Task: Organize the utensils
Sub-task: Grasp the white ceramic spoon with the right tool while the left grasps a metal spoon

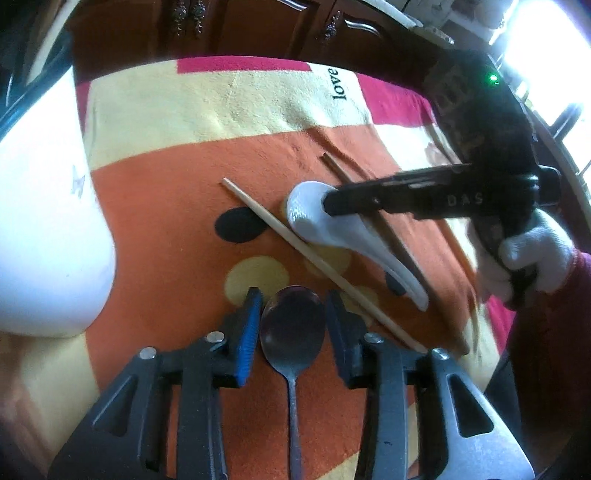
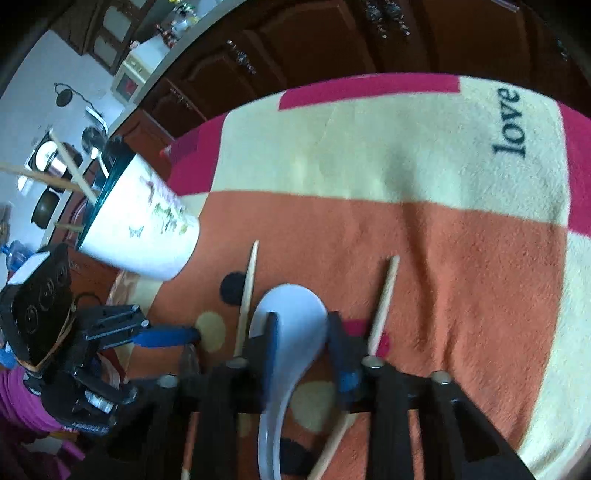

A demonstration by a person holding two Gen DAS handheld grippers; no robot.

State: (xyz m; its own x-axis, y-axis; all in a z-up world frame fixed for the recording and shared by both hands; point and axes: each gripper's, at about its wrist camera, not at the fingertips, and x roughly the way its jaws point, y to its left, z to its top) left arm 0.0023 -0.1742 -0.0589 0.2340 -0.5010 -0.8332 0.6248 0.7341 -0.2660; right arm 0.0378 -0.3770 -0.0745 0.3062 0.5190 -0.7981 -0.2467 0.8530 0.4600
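A dark metal spoon [image 1: 292,332] lies on the orange towel between the open fingers of my left gripper [image 1: 293,314], bowl pointing away. A white ceramic spoon [image 1: 325,225] lies beyond it, between a light chopstick [image 1: 314,258] and a darker chopstick [image 1: 369,214]. My right gripper [image 2: 301,332] is open and straddles the white spoon's bowl [image 2: 291,325]; it shows from the side in the left wrist view [image 1: 328,203]. A white cup [image 2: 144,229] with butterflies holds chopsticks [image 2: 66,162] at the left.
The towel [image 2: 369,166] is striped orange, cream and pink with the word "love". The white cup's wall [image 1: 44,221] fills the left of the left wrist view. Dark wooden cabinets [image 1: 221,26] stand behind the table.
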